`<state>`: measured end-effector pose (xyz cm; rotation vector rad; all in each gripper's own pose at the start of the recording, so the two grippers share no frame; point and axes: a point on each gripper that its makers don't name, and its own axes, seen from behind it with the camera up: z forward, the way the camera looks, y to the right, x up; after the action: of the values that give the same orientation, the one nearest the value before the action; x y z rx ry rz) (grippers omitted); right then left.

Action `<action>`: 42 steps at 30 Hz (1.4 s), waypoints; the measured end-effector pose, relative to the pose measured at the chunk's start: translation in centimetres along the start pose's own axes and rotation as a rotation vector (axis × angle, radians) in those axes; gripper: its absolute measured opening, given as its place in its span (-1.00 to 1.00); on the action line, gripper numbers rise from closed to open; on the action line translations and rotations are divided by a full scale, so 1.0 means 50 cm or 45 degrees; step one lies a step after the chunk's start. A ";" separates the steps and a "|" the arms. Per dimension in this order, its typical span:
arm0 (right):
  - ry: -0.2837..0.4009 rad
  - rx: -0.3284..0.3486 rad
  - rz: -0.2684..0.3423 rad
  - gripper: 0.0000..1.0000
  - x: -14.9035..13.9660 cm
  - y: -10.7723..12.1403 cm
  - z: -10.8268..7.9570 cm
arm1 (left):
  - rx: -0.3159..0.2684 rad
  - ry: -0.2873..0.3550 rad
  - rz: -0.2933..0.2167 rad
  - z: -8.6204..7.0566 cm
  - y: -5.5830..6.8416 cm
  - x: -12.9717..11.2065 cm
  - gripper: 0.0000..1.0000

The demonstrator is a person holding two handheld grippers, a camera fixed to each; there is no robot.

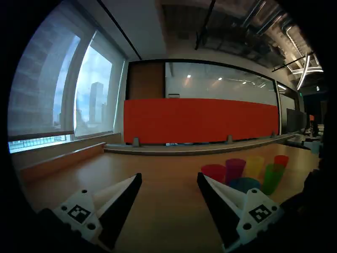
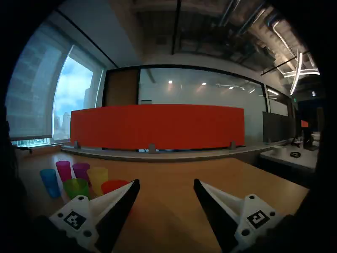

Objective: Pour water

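Two grippers were held low over a wooden table, both with jaws spread wide and nothing gripped. In the left gripper view, the left gripper was seen with bare tabletop in the gap between its fingers. In the right gripper view, the right gripper was seen the same way, with only tabletop between its fingers.

Six coloured plastic cups were found standing upright in a tight cluster on the table, apart from both grippers. In the left gripper view the cluster was placed just past the right-hand finger, with the blue cup nearest and partly hidden by that finger, the green cup beside it, and the yellow cup behind. In the right gripper view the same cluster was seen past the left-hand finger, with an orange-red cup partly covered by the fingertip. Whether any cup held water could not be told.

Farther back, a long red partition panel was mounted along the far table edge. Behind it a glass wall was seen, and a large window to the left. A dark monitor was noted at far right.
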<state>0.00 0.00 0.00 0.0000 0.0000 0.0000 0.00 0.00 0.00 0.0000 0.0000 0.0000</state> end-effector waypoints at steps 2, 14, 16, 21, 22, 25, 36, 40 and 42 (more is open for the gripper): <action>0.000 0.000 0.000 0.98 -0.001 0.000 0.000 | 0.000 0.000 0.000 0.000 0.000 0.001 0.96; 0.000 0.000 -0.001 0.98 -0.002 0.000 0.001 | 0.000 0.000 0.000 0.001 0.000 0.000 0.95; 0.000 0.000 -0.001 0.98 -0.002 -0.001 0.001 | 0.000 0.000 0.001 0.001 0.000 0.000 0.95; 0.000 0.001 -0.001 0.99 -0.002 -0.001 0.000 | -0.002 0.000 0.000 0.001 0.001 0.000 0.95; 0.000 0.001 -0.001 0.99 -0.001 -0.002 0.000 | -0.003 -0.001 0.000 0.001 0.001 0.000 0.95; 0.000 0.000 -0.001 0.98 -0.001 -0.002 0.001 | -0.010 -0.001 0.001 0.000 0.003 0.001 0.95; -0.066 -0.003 0.032 0.98 0.013 -0.004 -0.001 | -0.005 -0.019 0.046 0.005 0.004 0.021 0.95; -0.107 0.013 0.079 0.98 0.048 -0.004 0.009 | -0.007 -0.031 0.039 0.010 0.006 0.064 0.96; -0.130 0.026 0.098 0.98 0.069 -0.005 0.017 | -0.011 -0.045 0.033 0.015 0.007 0.089 0.96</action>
<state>3.44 -0.25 0.83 0.0200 -0.1023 0.0767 4.46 0.34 0.75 -0.0087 -0.0353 0.0262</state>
